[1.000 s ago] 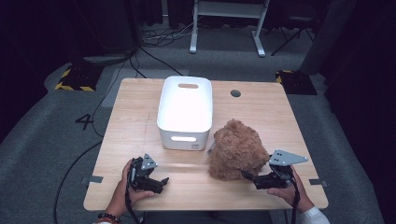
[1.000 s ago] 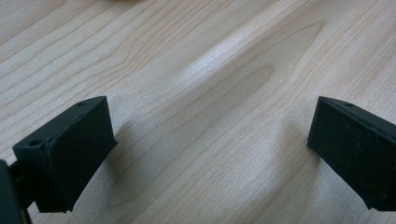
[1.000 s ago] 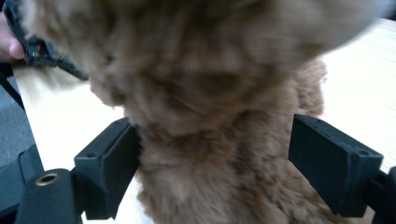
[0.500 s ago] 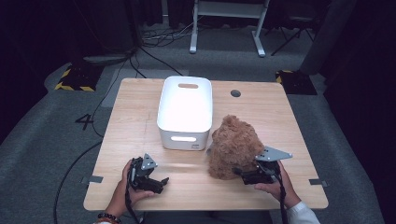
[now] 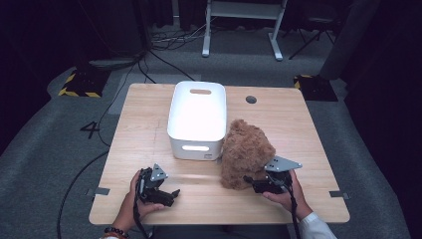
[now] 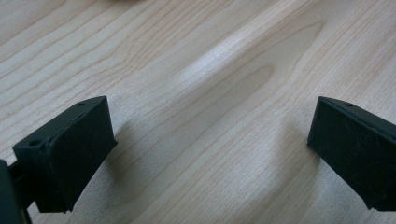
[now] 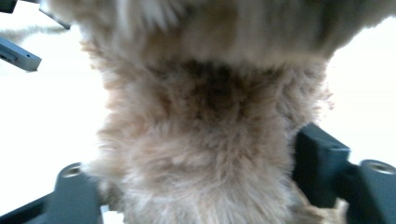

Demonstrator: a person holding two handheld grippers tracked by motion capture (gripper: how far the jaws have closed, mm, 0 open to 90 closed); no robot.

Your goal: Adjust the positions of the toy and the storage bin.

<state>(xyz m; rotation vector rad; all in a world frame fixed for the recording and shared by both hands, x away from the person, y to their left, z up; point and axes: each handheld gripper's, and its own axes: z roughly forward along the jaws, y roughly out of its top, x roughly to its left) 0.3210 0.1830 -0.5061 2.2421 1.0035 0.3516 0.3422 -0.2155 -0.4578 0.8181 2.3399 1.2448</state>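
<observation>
a light wooden table (image 5: 149, 134) stands on a grey floor, and a white plastic bin (image 5: 197, 118) with a handle slot sits on it toward the far edge, a little left of the middle. a brown furry plush toy (image 5: 245, 153) rests just beside the bin's right near corner, touching or almost touching its wall, and reaches toward the near edge.

the right gripper (image 5: 250, 182), held in the person's right hand (image 5: 281, 195), lies low over the table near the near edge, right of centre, with its tips pushed into the base of the plush toy. in the right gripper view the fur (image 7: 205, 140) bulges up between the two black jaws, one on each side and both pressed against it, so the jaws are part-way closed around a fold of the toy. a grey three-cornered plate (image 5: 281, 164) sits on top of this gripper.

the left gripper (image 5: 169, 196), held in the left hand (image 5: 139, 196), rests near the near left corner of the table, well apart from the toy and the bin. in the left gripper view its jaws stand wide apart over bare wood grain (image 6: 210, 93) with nothing between them.

a small dark round grommet (image 5: 251, 99) is set into the table near the far edge, right of the bin.
</observation>
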